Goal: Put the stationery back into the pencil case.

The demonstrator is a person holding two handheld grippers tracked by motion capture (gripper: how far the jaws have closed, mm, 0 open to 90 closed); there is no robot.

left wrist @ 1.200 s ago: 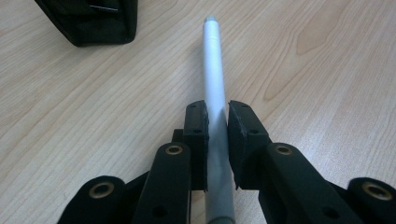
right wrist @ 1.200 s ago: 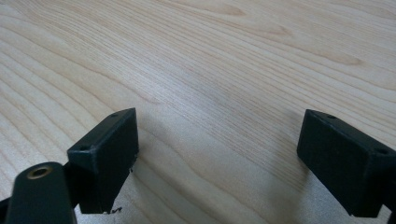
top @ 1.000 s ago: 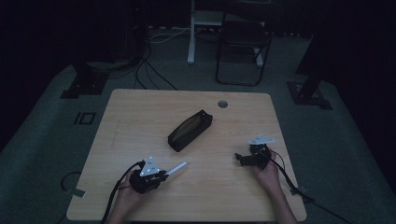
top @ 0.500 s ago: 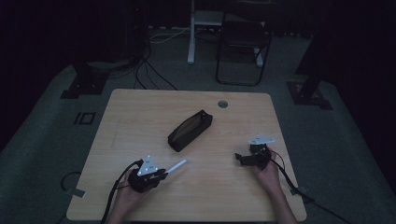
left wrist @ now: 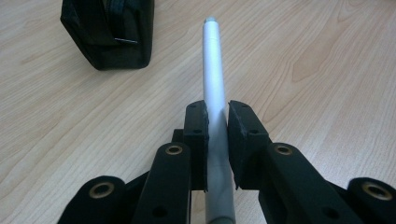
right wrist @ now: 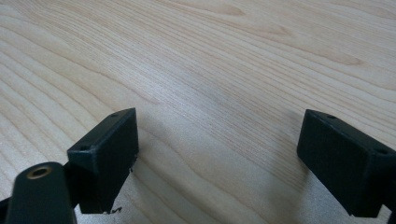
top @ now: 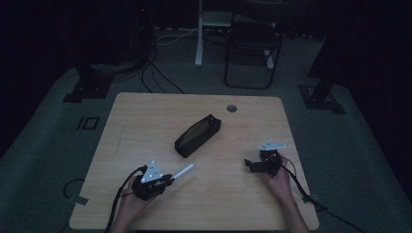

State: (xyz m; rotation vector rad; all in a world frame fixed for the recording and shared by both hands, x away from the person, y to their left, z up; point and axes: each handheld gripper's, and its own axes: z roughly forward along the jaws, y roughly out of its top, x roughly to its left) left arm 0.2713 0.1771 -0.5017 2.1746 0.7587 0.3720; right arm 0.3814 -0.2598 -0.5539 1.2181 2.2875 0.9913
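A silver-grey pen [left wrist: 213, 79] is clamped between the pads of my left gripper [left wrist: 216, 121] and points ahead over the wood. In the high view the left gripper [top: 167, 180] sits near the table's front left with the pen [top: 183, 171] sticking out toward the middle. A black zip pouch [top: 197, 135] lies at the table's centre, its near end [left wrist: 110, 32] just ahead and left of the pen's tip. My right gripper [top: 249, 164] rests at the front right; its jaws stand wide apart over bare wood [right wrist: 217, 154].
The wooden table [top: 145, 116] has a round cable hole [top: 231, 108] near its far edge. Cables trail from both grippers off the front edge. Beyond the table stand a dark chair [top: 252, 48] and stand feet on the floor.
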